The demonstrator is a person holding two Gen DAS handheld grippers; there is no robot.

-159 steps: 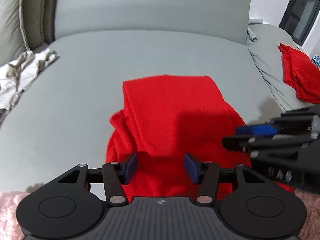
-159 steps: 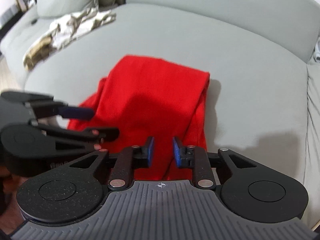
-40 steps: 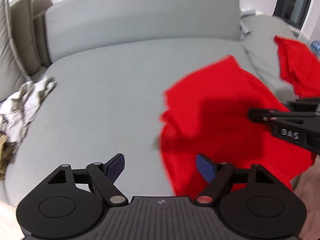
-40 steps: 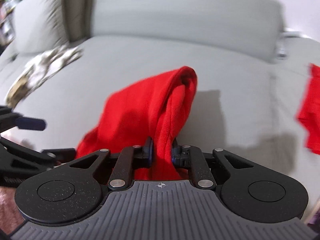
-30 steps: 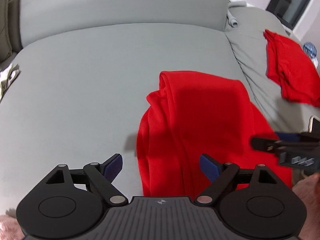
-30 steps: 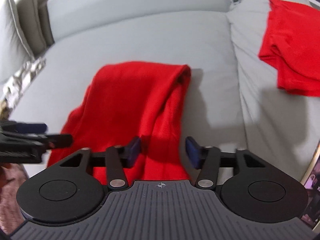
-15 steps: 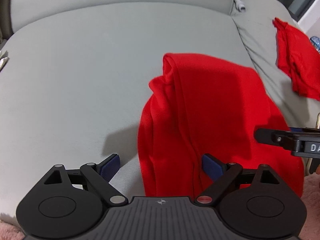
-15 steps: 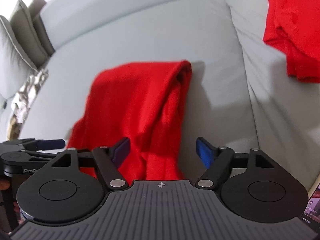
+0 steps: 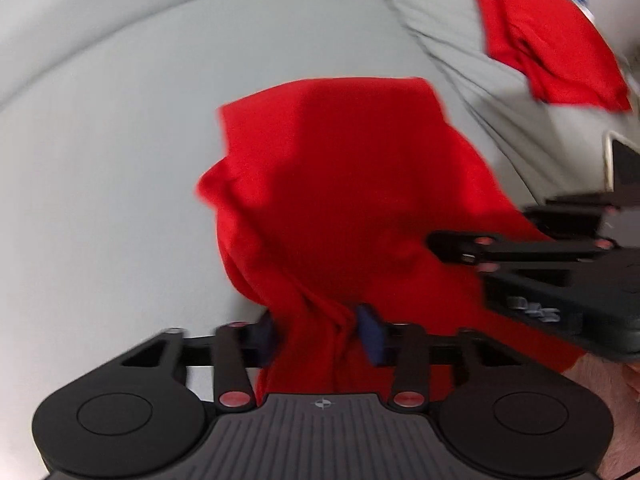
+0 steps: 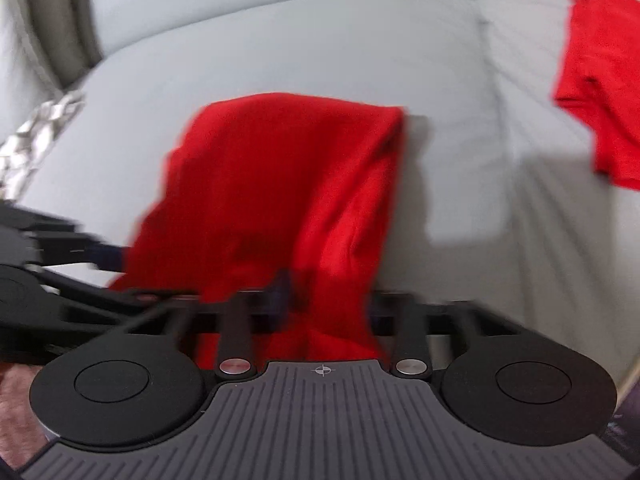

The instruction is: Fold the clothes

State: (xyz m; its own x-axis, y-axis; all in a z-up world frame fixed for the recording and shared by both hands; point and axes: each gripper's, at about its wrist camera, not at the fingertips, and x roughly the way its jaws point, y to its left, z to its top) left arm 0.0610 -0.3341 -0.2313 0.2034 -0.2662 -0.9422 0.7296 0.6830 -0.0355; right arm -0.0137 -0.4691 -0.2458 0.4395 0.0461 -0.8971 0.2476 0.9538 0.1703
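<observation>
Two grippers work the near hem of one red garment (image 9: 352, 184); the garment lies on the grey sofa seat (image 9: 120, 152), its far edge folded to a straight line toward the backrest, its near end draped over the seat's front edge. Left gripper (image 9: 316, 330): jaws narrowed onto a bunched fold at the garment's near-left corner; cloth fills the gap between the pads. Right gripper (image 10: 324, 300): jaws drawn in around the near-right portion of the hem; motion blur hides the pads, so whether they actually pinch the cloth cannot be told. A second red garment (image 10: 600, 80) lies apart on the adjoining seat section at the right; a pale patterned cloth (image 10: 36, 136) lies at the far-left edge of the seat.

Step in hand, as judged: gripping the near hem for a further fold. Next move calls for both corners held at equal tension; lift the hem together, carry it toward the far edge, and keep the side folds from slipping open.
</observation>
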